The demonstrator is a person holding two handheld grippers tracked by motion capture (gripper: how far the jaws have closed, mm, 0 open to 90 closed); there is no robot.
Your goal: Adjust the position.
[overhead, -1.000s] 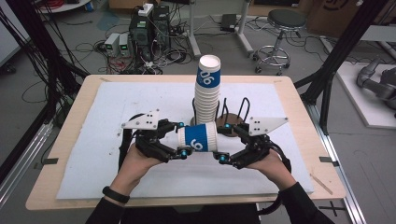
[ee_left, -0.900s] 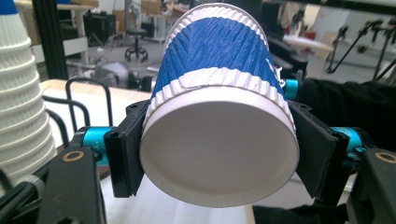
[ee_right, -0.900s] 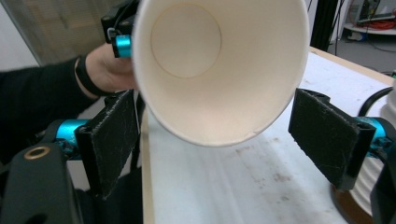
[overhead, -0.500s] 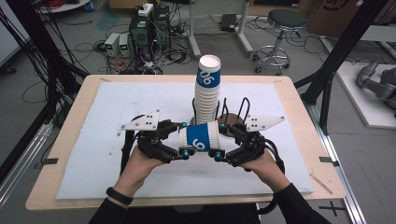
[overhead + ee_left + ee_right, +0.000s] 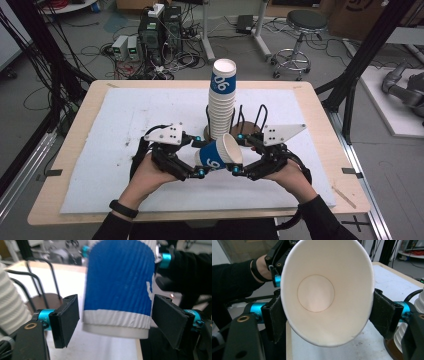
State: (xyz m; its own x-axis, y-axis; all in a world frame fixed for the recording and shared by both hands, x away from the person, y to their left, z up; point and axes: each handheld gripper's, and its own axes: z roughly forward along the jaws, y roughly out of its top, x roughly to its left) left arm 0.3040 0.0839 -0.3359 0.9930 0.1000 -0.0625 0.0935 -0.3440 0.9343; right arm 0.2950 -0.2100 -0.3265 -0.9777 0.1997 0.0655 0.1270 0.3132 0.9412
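While the blue paper cup [image 5: 218, 156] lies on its side in the air between the two hands, the right gripper [image 5: 325, 315] has just been closing and its fingers [image 5: 275, 315] now press the flared mouth from both sides, squeezing the rim to an oval. The left gripper [image 5: 115, 320] has just been opening: its fingers [image 5: 66, 320] stand a small gap off the cup's base on either side, released, with the base still between them. The cup hangs low over the white mat [image 5: 125, 115] at the near middle of the counter [image 5: 80, 95], just in front of a tall stack of cups [image 5: 222, 100] standing in a round wire rack [image 5: 250, 120]. Behind the counter the floor carries computer boxes and tangled cables [image 5: 150, 40] and a stool [image 5: 300, 30]; black frame posts [image 5: 360, 65] rise at either side. The mat is bare to the left and right of the hands, and the near edge lies close under the wrists.
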